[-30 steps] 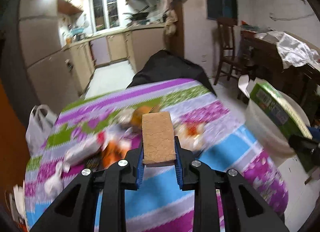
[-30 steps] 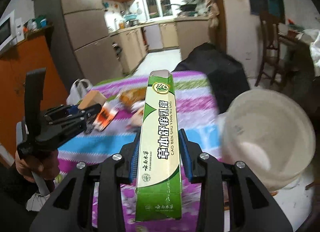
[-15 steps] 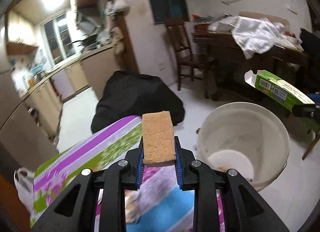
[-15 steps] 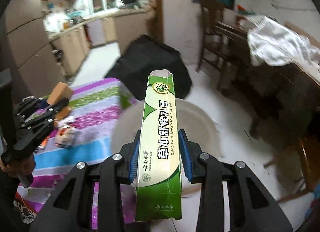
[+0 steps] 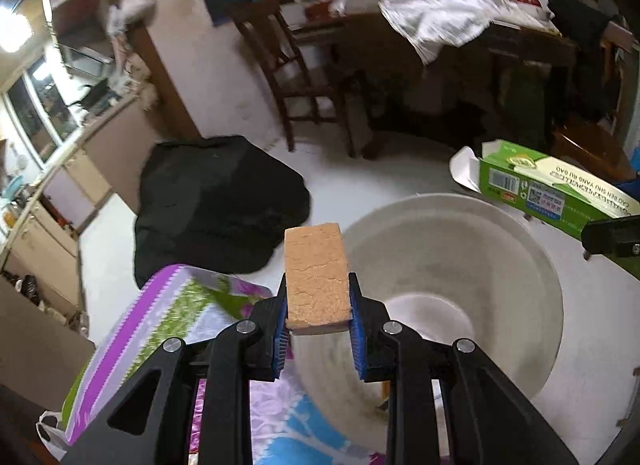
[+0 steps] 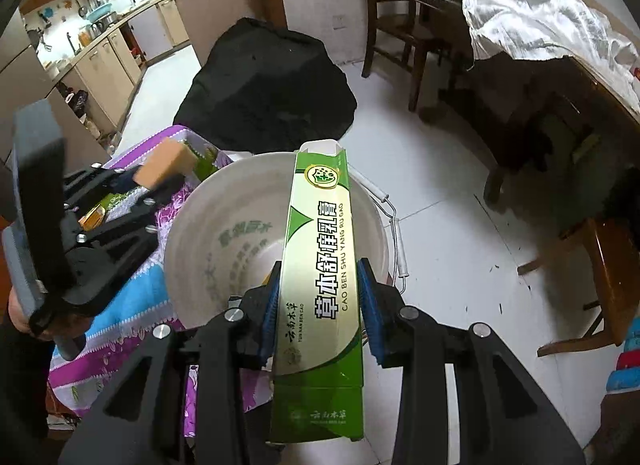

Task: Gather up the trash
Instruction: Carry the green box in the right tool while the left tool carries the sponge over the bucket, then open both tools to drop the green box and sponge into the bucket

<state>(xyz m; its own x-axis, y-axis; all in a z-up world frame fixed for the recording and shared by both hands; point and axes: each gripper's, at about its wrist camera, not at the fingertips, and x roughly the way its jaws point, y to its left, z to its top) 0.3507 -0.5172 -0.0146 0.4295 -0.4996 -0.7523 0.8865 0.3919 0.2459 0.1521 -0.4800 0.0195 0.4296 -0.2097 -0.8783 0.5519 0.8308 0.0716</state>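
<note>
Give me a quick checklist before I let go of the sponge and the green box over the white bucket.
1. Left gripper shut on the sponge: ok.
2. Right gripper shut on the green box: ok.
3. White bucket mouth open, with room inside: ok.
4. Green box over the bucket mouth: ok.
5. Sponge past the tablecloth edge, over the bucket: cannot tell, it looks close to the rim.
6. The two grippers apart from each other: ok.
</note>
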